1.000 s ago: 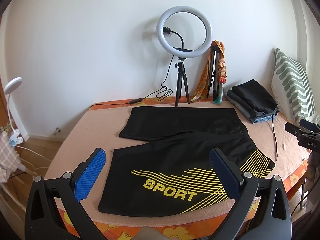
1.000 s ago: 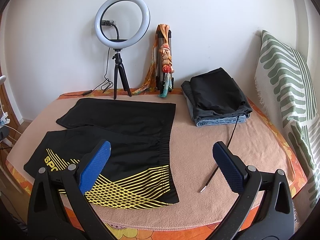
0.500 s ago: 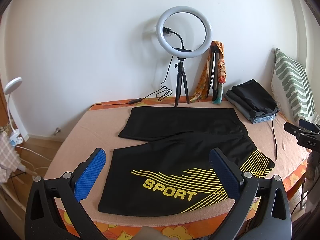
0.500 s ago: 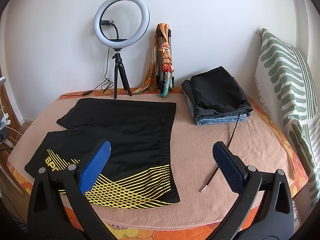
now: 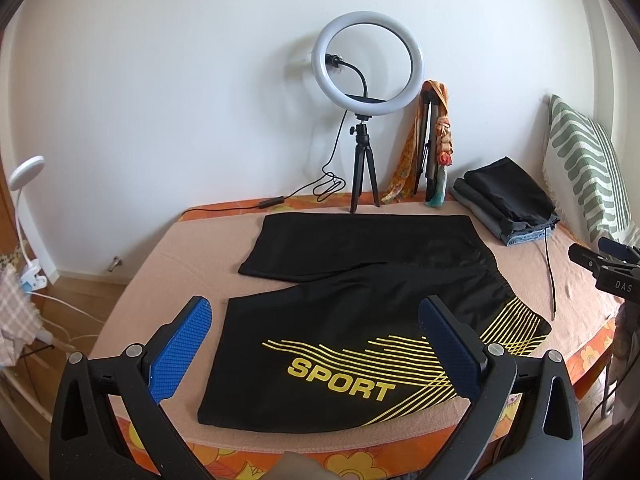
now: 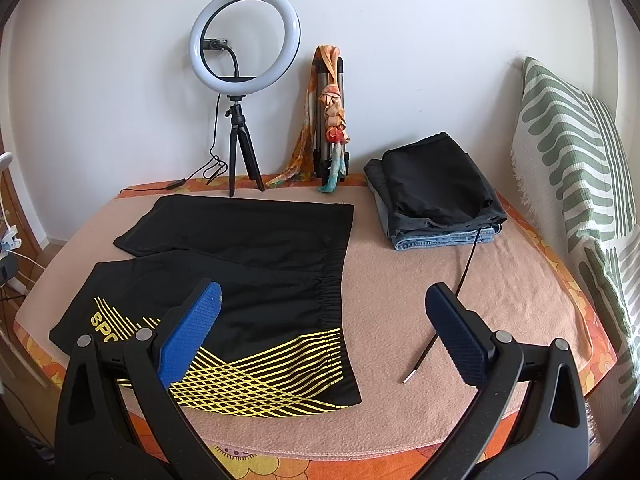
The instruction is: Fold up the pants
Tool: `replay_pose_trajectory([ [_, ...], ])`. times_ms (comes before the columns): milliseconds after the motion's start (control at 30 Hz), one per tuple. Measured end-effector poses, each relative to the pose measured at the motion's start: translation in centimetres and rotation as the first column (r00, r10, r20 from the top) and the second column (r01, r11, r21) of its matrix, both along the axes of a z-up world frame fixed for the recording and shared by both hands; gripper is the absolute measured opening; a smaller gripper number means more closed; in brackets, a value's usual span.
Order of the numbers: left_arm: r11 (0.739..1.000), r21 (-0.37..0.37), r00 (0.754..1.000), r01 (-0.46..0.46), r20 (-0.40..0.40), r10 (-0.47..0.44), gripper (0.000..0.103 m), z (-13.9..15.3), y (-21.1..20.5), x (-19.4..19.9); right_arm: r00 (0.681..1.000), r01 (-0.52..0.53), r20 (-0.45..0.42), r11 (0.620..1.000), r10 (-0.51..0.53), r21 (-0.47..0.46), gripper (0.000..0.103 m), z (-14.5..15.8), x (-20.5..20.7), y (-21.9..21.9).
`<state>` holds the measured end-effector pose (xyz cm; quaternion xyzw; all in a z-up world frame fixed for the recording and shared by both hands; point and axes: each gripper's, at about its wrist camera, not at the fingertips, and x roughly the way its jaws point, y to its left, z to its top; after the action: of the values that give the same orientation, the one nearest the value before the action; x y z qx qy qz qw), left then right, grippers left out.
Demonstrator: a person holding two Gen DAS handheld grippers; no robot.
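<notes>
Black sport shorts (image 5: 360,292) with yellow stripes and "SPORT" lettering lie spread flat on the peach blanket, legs to the left, waistband to the right; they also show in the right wrist view (image 6: 248,256). My left gripper (image 5: 316,344) is open and empty, held above the near leg. My right gripper (image 6: 324,328) is open and empty, held above the near waistband corner. The right gripper's tip shows at the right edge of the left wrist view (image 5: 600,260).
A stack of folded clothes (image 6: 436,196) sits at the back right, a black drawstring (image 6: 444,312) trailing from it. A ring light on a tripod (image 6: 242,80) and a scarf-draped tripod (image 6: 330,120) stand by the wall. A striped pillow (image 6: 576,184) leans at right.
</notes>
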<state>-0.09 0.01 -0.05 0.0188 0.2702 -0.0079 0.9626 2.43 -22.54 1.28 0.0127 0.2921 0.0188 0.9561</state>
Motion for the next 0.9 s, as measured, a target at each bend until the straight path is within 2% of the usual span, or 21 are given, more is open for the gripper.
replay_pose_trajectory([
  [733,1.000,0.016,1.000,-0.004,-0.010,0.004,0.103,-0.6,0.3,0.2,1.000,0.001,-0.002,1.000,-0.001,0.000,0.103,-0.1,0.1,0.0],
  [900,1.000,-0.017,0.999,0.003,-0.038,-0.004,0.103,-0.8,1.4,0.9,1.000,-0.002,0.005,1.000,0.002,0.004,0.103,0.0,0.1,0.2],
])
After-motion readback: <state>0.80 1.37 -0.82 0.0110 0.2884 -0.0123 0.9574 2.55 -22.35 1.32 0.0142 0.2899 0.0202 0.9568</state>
